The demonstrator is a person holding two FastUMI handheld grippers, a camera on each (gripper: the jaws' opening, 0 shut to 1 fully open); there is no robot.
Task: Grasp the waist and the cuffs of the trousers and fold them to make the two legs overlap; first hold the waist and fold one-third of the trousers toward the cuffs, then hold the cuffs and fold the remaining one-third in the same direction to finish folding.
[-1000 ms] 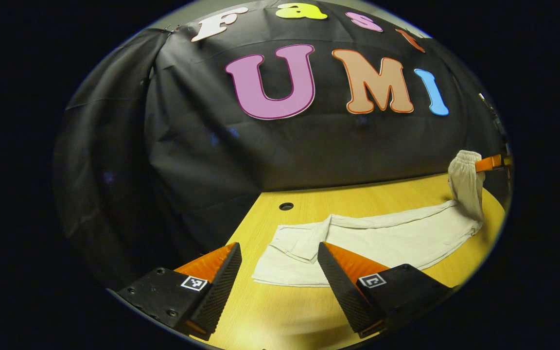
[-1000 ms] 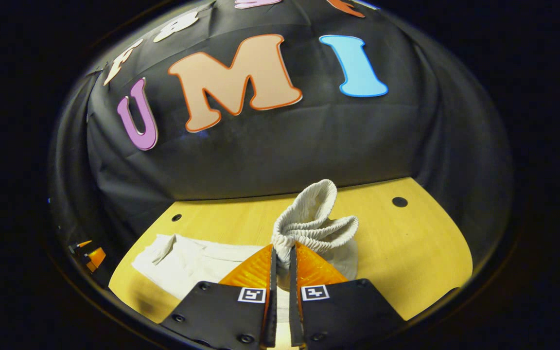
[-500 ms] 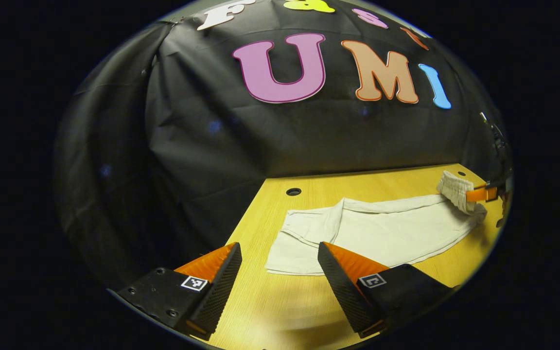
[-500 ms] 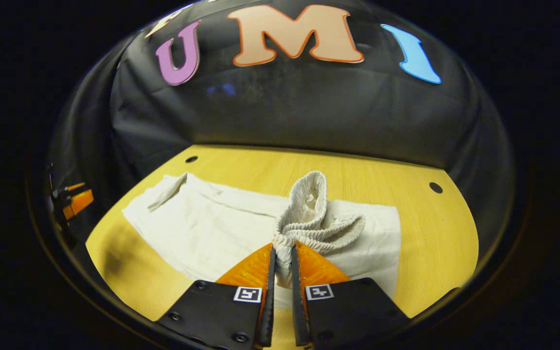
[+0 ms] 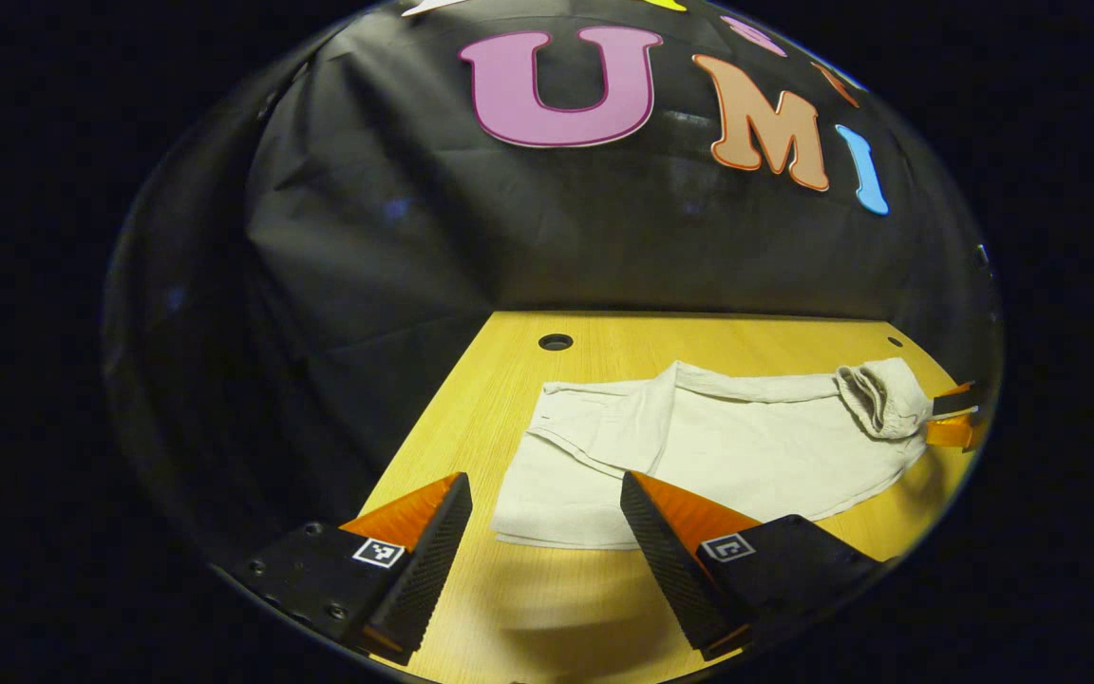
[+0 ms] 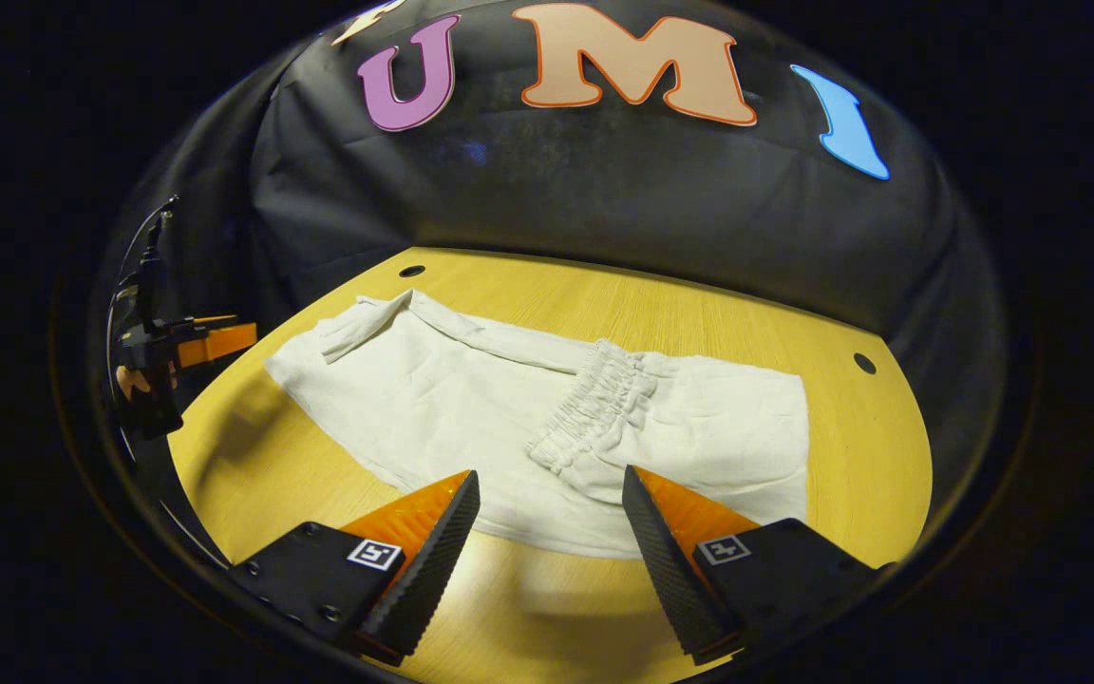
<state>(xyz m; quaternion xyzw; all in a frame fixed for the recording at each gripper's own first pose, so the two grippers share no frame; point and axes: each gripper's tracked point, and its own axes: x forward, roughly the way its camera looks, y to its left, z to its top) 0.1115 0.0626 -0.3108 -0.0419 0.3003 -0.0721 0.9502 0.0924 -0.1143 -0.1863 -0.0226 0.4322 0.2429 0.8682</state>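
Black cloth walls close off the booth behind a yellow wooden table [image 5: 471,418], where a pair of pale, off-white trousers [image 6: 471,408] lies spread across the middle of the top. In the right gripper view, the gathered elastic waist [image 6: 594,399] rests on top of the garment, folded over onto the legs, with a doubled layer of fabric to its right. The right gripper [image 6: 547,532] hovers at the near edge of the trousers, its fingers spread wide and holding nothing, the waistband lying just beyond the gap between them. At the far left end of the garment, one cuff [image 6: 357,328] is turned up and creased, close to a round hole [image 6: 411,272] in the table. A second hole [image 6: 864,363] sits near the right side of the tabletop.

In the left gripper view, the left gripper [image 5: 547,532] stands open wide above the cuff end [image 5: 556,475] of the trousers, one finger overlapping the cloth's near edge in the picture; whether it touches the fabric cannot be told. The folded waist shows at the far right of that view, just beside the other gripper's fingers.
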